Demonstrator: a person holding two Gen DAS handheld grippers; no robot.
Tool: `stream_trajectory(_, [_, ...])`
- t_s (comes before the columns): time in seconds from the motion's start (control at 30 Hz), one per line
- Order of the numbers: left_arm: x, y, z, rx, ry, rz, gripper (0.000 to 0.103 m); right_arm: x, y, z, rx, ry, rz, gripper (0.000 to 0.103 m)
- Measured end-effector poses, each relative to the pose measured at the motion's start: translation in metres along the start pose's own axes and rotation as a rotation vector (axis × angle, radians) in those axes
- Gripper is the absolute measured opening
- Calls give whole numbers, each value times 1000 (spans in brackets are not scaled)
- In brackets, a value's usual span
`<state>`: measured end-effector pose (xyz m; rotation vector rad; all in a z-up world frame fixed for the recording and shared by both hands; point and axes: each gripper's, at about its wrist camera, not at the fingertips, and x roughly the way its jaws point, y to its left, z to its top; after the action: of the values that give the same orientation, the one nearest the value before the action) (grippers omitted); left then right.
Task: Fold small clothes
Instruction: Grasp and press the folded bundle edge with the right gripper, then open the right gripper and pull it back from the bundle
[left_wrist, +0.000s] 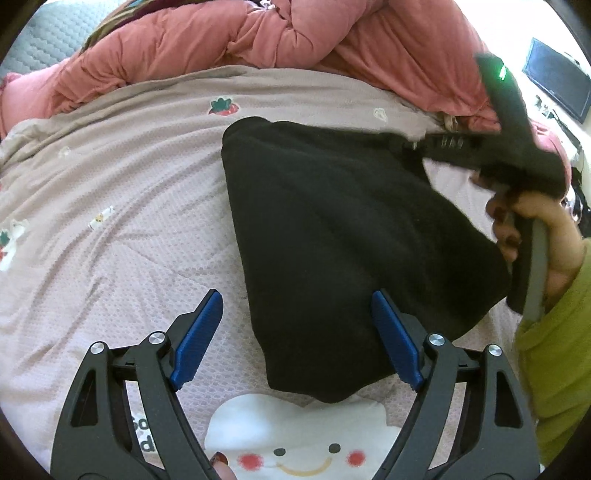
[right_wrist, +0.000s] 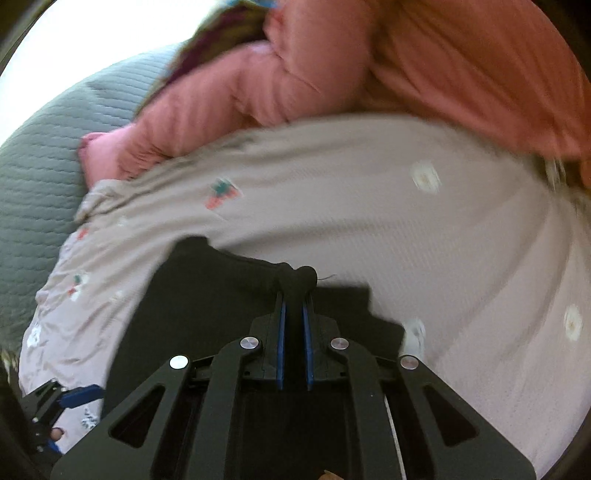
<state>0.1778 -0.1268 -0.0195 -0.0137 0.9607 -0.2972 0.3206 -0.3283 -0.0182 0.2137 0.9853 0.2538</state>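
A black garment (left_wrist: 332, 221) lies on the pinkish bed sheet (left_wrist: 129, 221). My left gripper (left_wrist: 297, 295) stands open over its near end, and the cloth runs under the right blue pad (left_wrist: 395, 339) without being pinched. At the garment's far right corner, my right gripper (left_wrist: 413, 143) is shut on the cloth and draws that corner up off the sheet. In the right wrist view the right gripper (right_wrist: 294, 295) has a bunch of the black garment (right_wrist: 207, 295) pressed between its blue pads. The left gripper (right_wrist: 74, 397) shows at the lower left there.
A pink duvet (left_wrist: 258, 33) is heaped along the far side of the bed. A grey-green quilted cover (right_wrist: 37, 166) lies at the far left. A hand (left_wrist: 535, 221) in a green sleeve (left_wrist: 554, 350) holds the right gripper. A dark screen (left_wrist: 557, 81) hangs at the far right.
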Motion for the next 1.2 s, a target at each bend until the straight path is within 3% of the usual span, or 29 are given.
stream_trajectory(0.1, [2,1,-1,-2,5,-10,76,-1,-11,-10,54,3,17,7])
stream_trajectory(0.33, [2,4,-4,-10,9,-26,76,-35,-4,-15,6,-71,-16,7])
stream_trajectory(0.5, [4,5,-4,-20,17,-37,78,-6,-8,-28,-18,10,-108,12])
stream_trajectory(0.53, [4,5,-4,-19,17,-39,78,-9,-8,-29,-12,-1,-105,15])
stream_trajectory(0.6, [2,6,-5,-18,17,-34,78,-23,-6,-31,-14,-33,-139,37])
stream_trajectory(0.7, [-3,8,-6,-30,12,-41,78,-53,2,-40,-38,-96,-141,46])
stream_trajectory(0.77, [-10,8,-9,-29,-2,-42,78,-74,10,-50,-59,-142,-135,68])
stream_trajectory(0.87, [-22,9,-12,-32,-25,-50,80,-106,22,-70,-91,-198,-126,84])
stream_trajectory(1.03, [-47,8,-22,-5,-76,-8,93,-147,42,-101,-121,-275,-115,96])
stream_trajectory(1.2, [-72,11,-33,1,-121,13,93,-173,60,-126,-134,-326,-130,98])
